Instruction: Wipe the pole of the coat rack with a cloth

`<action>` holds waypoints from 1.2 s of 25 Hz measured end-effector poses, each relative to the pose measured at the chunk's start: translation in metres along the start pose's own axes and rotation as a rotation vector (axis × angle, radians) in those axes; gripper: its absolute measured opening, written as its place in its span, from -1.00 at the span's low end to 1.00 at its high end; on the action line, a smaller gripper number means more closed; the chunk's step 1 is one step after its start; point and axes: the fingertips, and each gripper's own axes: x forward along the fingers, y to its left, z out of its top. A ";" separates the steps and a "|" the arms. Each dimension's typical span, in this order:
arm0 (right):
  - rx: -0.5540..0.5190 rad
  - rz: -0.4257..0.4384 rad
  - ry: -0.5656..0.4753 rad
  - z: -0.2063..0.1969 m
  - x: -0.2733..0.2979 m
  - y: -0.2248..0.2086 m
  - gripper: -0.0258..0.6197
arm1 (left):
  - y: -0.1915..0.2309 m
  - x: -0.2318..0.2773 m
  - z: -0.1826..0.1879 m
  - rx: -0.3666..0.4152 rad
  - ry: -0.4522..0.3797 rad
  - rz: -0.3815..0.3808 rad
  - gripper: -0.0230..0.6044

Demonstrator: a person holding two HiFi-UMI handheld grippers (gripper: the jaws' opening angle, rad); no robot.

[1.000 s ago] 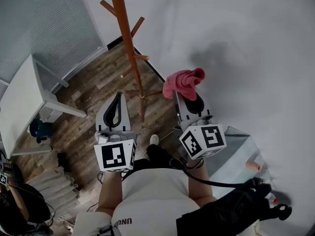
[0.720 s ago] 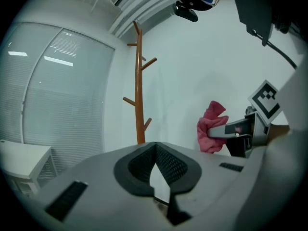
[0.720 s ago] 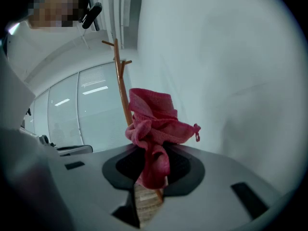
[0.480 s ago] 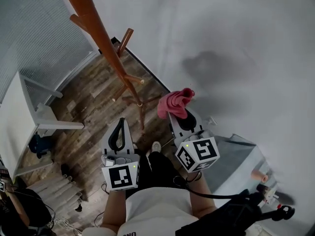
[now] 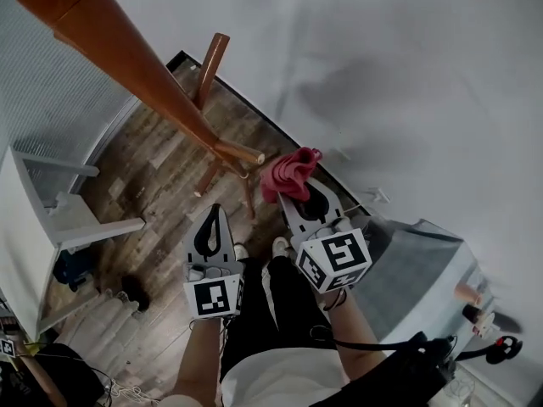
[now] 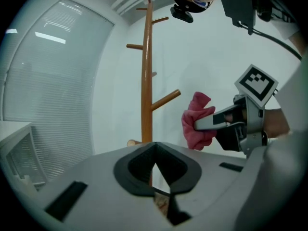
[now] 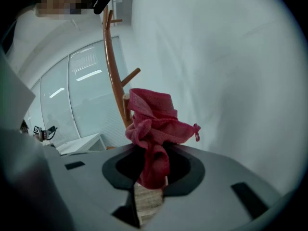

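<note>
The coat rack's orange-brown pole (image 5: pixel 148 79) runs from the upper left down to its base on the wood floor, with short pegs (image 5: pixel 240 152) along it. In the left gripper view the pole (image 6: pixel 147 81) stands upright straight ahead. My right gripper (image 5: pixel 290 192) is shut on a bunched pink cloth (image 5: pixel 285 172), which hangs just right of a lower peg, apart from the pole. The cloth (image 7: pixel 154 126) fills the right gripper (image 7: pixel 153 170) view, with the pole (image 7: pixel 114 76) behind it. My left gripper (image 5: pixel 218 213) is shut and empty, left of the right one; its tips (image 6: pixel 154 150) meet.
A white table (image 5: pixel 30 227) stands at the left beside a window with blinds (image 5: pixel 47 91). A grey cabinet (image 5: pixel 416 270) sits at the right against the white wall (image 5: pixel 407 75). The person's legs and shoes are below the grippers. A dark item (image 5: pixel 136 291) lies on the floor.
The head view has closed in on the rack, so the pole now looms at the upper left. Both grippers have shifted with it; the cloth now sits nearer the lower peg.
</note>
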 end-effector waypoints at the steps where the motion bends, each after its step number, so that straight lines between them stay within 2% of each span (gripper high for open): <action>1: -0.006 0.002 0.009 -0.003 0.007 0.000 -0.58 | 0.004 0.006 -0.004 -0.006 -0.014 -0.014 -0.88; 4: -0.029 0.024 0.020 -0.009 0.027 -0.002 -0.58 | 0.015 0.026 -0.021 -0.026 -0.034 -0.047 -0.89; 11: -0.105 0.050 0.048 -0.025 0.055 -0.001 -0.58 | 0.024 0.054 -0.054 -0.042 -0.011 -0.109 -0.88; 14: -0.124 0.059 0.053 -0.029 0.064 -0.002 -0.58 | 0.027 0.063 -0.057 -0.067 -0.012 -0.104 -0.88; 17: -0.133 0.065 0.053 -0.034 0.075 -0.003 -0.58 | 0.030 0.071 -0.062 -0.050 -0.016 -0.113 -0.89; 20: -0.137 0.075 0.045 -0.036 0.085 -0.003 -0.58 | 0.032 0.077 -0.063 -0.069 -0.018 -0.116 -0.89; 30: -0.161 0.117 0.008 -0.038 0.103 -0.002 -0.58 | 0.033 0.094 -0.062 -0.037 -0.050 -0.146 -0.89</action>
